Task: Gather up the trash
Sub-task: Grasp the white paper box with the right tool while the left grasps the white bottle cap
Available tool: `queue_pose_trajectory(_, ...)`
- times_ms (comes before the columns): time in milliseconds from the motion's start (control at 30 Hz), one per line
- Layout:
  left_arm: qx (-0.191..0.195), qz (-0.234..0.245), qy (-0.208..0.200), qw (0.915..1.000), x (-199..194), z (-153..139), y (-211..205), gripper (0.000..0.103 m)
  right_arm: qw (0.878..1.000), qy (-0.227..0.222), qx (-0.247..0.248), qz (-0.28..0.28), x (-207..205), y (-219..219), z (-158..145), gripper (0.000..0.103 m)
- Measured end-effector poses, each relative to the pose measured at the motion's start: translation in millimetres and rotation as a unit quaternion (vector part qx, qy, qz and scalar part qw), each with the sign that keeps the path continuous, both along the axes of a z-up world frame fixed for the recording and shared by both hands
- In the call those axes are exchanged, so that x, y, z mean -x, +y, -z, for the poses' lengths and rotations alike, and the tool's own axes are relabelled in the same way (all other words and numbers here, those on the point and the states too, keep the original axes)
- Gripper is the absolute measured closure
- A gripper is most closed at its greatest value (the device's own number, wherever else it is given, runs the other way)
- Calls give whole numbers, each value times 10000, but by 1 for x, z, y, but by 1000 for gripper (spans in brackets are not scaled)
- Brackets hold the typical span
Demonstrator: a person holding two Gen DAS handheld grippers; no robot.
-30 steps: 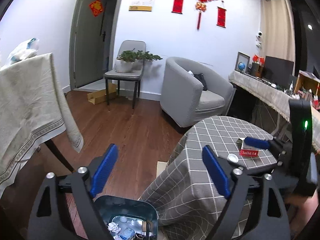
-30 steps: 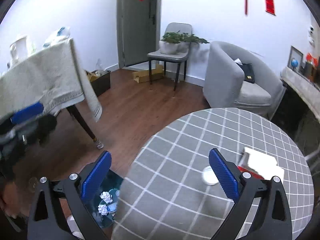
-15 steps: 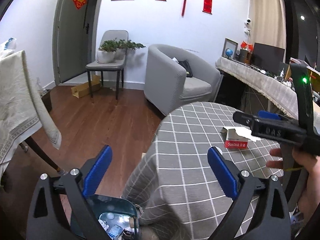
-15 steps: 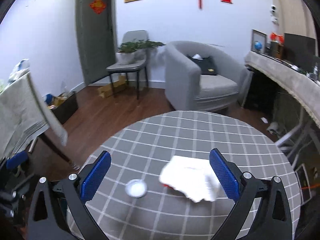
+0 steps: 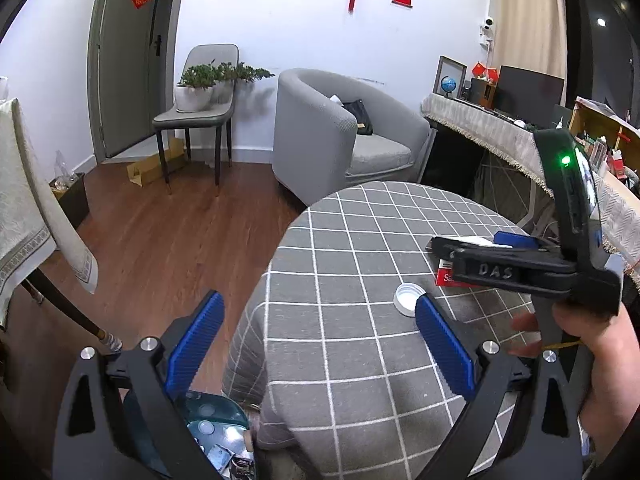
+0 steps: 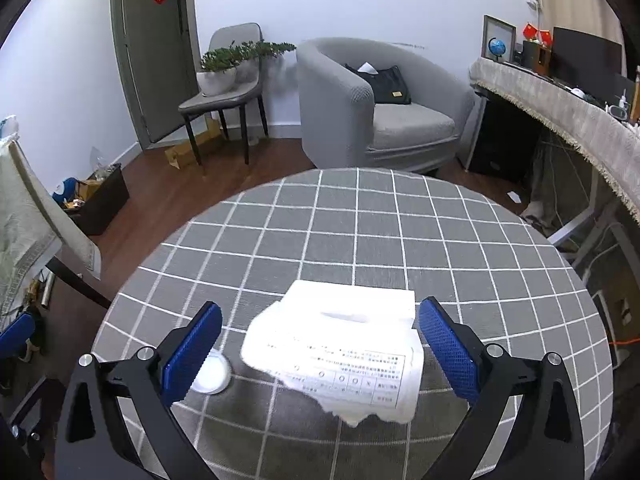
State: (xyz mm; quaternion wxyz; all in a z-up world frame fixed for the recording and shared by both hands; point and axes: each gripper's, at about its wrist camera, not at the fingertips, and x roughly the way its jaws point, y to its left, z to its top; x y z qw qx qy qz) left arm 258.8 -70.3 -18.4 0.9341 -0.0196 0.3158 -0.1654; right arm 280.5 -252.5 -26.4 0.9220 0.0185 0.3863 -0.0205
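Right now we hold our right gripper [image 6: 318,344] wide open and empty above the round table [image 6: 360,232] with its grey checked cloth. A torn white printed paper [image 6: 340,344] lies directly between its blue pads, touching neither. A white bottle cap [image 6: 214,374] sits just behind the left pad. Our left gripper [image 5: 316,344] is also spread wide, gripping nothing, at the table's near edge; the same cap [image 5: 408,298] lies just ahead of its right pad. Below its left finger stands a trash bin [image 5: 218,424] with scraps inside.
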Motion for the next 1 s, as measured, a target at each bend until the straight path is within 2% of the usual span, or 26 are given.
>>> queue_pose_trajectory(167,-12,121,17,9999,-4,3,-12,6,9995,265,-139,120,-8,-8,14,4)
queue_pose_trajectory(300,-142,264,54,9995,-5,8,-25,6,9993,278,-172,161,-12,-10,16,4)
queue_pose_trajectory(367,-192,325,78,9993,-6,11,-30,6,9994,278,-118,176,-13,-12,16,12)
queue_pose_trajectory(400,-202,362,90,9991,-7,13,-33,6,9993,297,-115,212,-13,-14,17,25)
queue_pose_trajectory(433,-203,387,99,9990,-8,14,-35,6,9992,311,-140,228,-14,-16,18,26)
queue_pose_trajectory(533,-225,448,114,9987,-9,17,-42,6,9992,288,-190,177,-12,-22,17,26)
queue_pose_trajectory(733,-295,586,115,9978,-11,17,-60,7,9998,-90,-191,68,1,-35,3,26)
queue_pose_trajectory(900,-449,618,276,9967,-17,21,-75,18,9988,-232,-425,13,7,-57,-1,26)
queue_pose_trajectory(1000,-376,572,456,9966,-24,23,-78,23,9983,-239,-533,51,8,-67,-1,26)
